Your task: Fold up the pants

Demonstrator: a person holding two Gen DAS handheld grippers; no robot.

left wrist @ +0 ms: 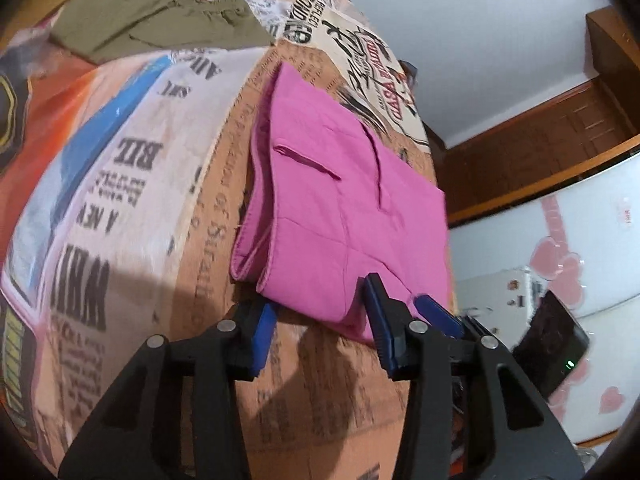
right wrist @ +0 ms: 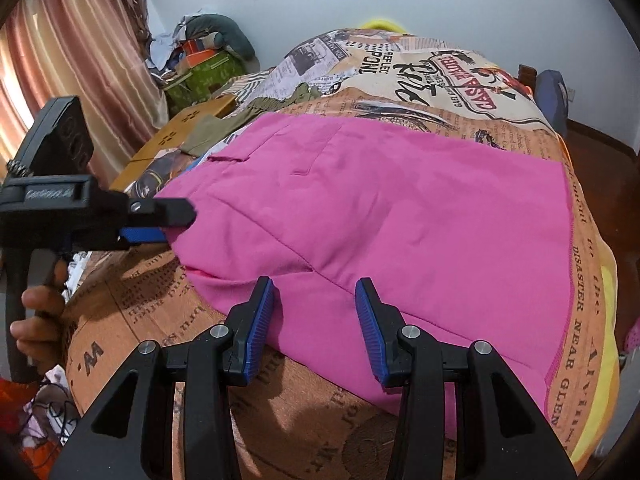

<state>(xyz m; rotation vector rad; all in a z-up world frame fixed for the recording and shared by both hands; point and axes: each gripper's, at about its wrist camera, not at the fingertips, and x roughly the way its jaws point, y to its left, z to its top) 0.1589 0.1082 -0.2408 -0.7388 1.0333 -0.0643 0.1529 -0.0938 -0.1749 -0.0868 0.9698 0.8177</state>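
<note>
We see the pink pants (right wrist: 380, 216) lying folded on a bed covered with a newspaper-print bedspread (right wrist: 440, 92), their right hem running close along the bed's right edge and their near fold close to the near edge. Our right hand-held gripper (right wrist: 314, 324) hangs over that near fold, jaws partly apart with pink cloth showing between the blue pads (right wrist: 260, 328), which do not press on it. Our left hand-held gripper (left wrist: 320, 332) sits at the pants' left corner; in the left wrist view its jaws stand partly apart astride the corner of the cloth, and in the right wrist view its tip (right wrist: 168, 220) touches the fabric's left edge, a hand (right wrist: 36, 320) wrapped round its handle. Whether the pads pinch the cloth we cannot tell. Olive-green pants (left wrist: 160, 20) lie well apart at the far end of the bed, leaving bare bedspread between the two garments. Left of the pink pants the bedspread lies open; beyond the bed's right edge the floor (right wrist: 600, 152) drops away.
</note>
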